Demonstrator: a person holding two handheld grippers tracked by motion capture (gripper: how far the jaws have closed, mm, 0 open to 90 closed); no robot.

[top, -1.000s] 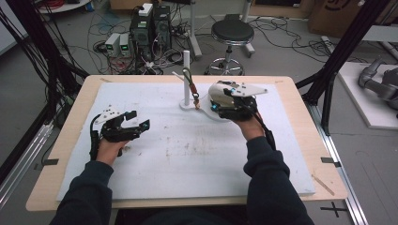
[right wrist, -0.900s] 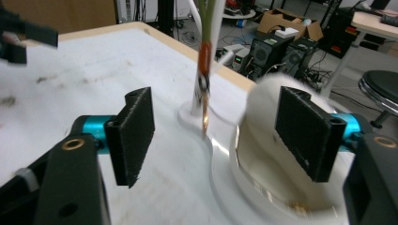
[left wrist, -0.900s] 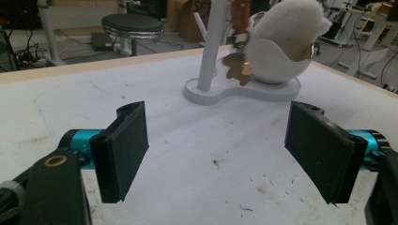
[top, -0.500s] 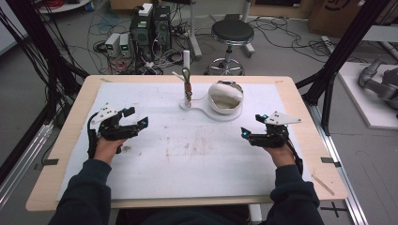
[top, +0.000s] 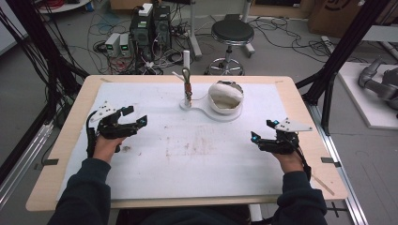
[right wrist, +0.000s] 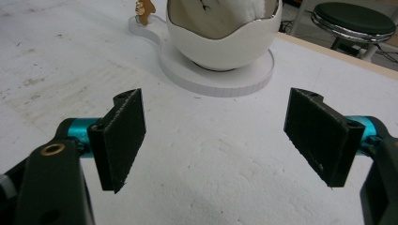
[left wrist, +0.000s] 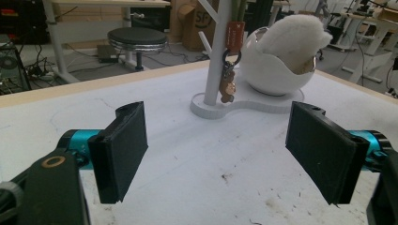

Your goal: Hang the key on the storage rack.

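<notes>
A white egg-shaped bowl [top: 225,96] with a fluffy white lining [left wrist: 293,37] sits on a white base plate [top: 202,110] at the back middle of the table. From the plate rises a thin white post [top: 186,70], and a key ring with a brown charm [top: 187,86] hangs on it. My left gripper [top: 135,116] rests open at the left, jaws wide, aimed at the post [left wrist: 216,56] and the bowl [left wrist: 274,70]. My right gripper [top: 261,130] is at the right, well short of the bowl [right wrist: 225,42]. Its jaws have just been opening and stand open, with nothing between them.
A stained white sheet [top: 197,145] covers the wooden table [top: 56,183]. Beyond the far edge stand a black stool [top: 232,33], electronics boxes [top: 150,28] and loose cables on the floor. Black frame struts [top: 338,61] rise at the right.
My right hand has drawn back from over the bowl to the right front of the sheet and sunk lower, its jaws wider. The bowl now shows uncovered. The left hand has stayed put.
</notes>
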